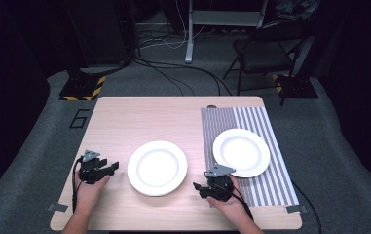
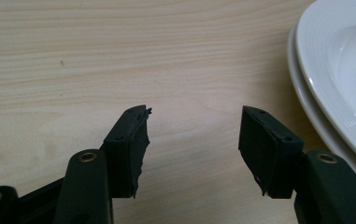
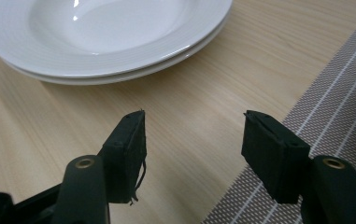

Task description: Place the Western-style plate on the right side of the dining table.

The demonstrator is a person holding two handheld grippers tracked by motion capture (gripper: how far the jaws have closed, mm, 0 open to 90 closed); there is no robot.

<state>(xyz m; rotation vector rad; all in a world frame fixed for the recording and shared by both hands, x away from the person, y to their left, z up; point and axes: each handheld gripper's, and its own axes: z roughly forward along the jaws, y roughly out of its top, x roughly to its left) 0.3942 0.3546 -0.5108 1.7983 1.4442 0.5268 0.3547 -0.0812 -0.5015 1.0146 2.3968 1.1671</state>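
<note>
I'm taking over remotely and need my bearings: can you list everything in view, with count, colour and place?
Stacked plates: two, white, table centre, between the grippers.
Single plate: one, white, on the placemat.
Placemat: one, grey striped, table's right side.
Table: one, light wood.
Folding chair: one, dark, on the floor beyond the table.
Left gripper: black, jaws open, nothing between them, left of the stack.
Right gripper: black, jaws open, nothing between them, at the placemat's near edge.

Seemingly a "6" (image 1: 79, 118) on the floor (image 1: 37, 131)
</note>
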